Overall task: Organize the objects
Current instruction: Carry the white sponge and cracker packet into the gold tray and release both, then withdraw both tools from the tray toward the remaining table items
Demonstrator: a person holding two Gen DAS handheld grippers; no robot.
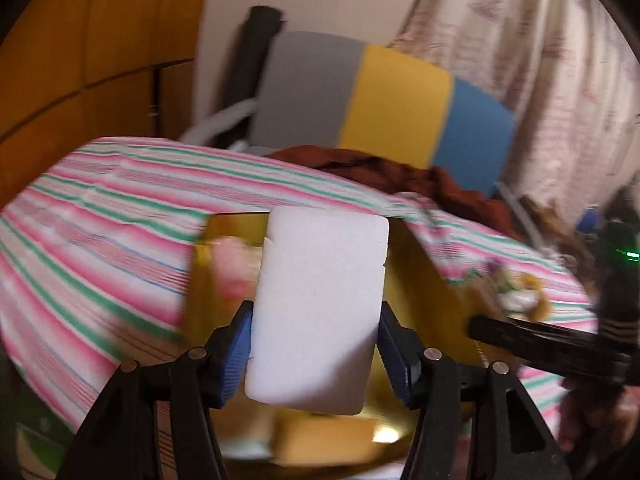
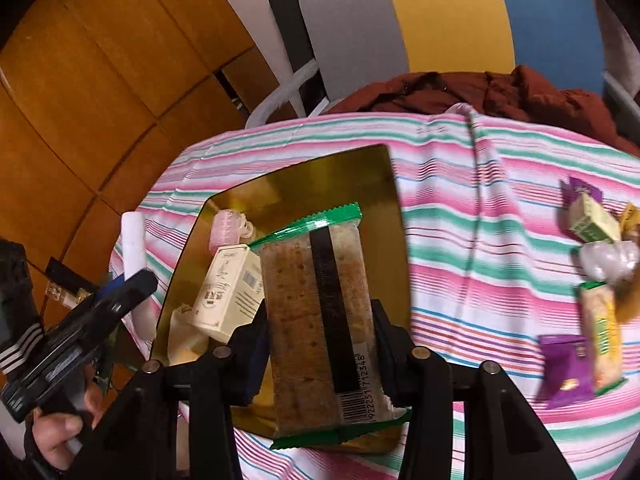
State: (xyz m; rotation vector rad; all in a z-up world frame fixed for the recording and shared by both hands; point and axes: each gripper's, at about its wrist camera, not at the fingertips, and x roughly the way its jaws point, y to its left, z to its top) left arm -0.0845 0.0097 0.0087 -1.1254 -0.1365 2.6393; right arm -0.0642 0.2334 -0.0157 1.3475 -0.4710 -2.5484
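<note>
The left gripper (image 1: 316, 344) clamps a white block (image 1: 320, 304) over the gold tray (image 2: 352, 176); the right gripper (image 2: 320, 344) clamps a cracker packet (image 2: 320, 320) above the tray's centre. Lower each flat, clear of the carton (image 2: 228, 292) at nine o'clock, then release.

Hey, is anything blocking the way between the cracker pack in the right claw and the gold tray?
Nothing visible: the cracker pack hangs right above the gold tray, whose far half is bare.
</note>
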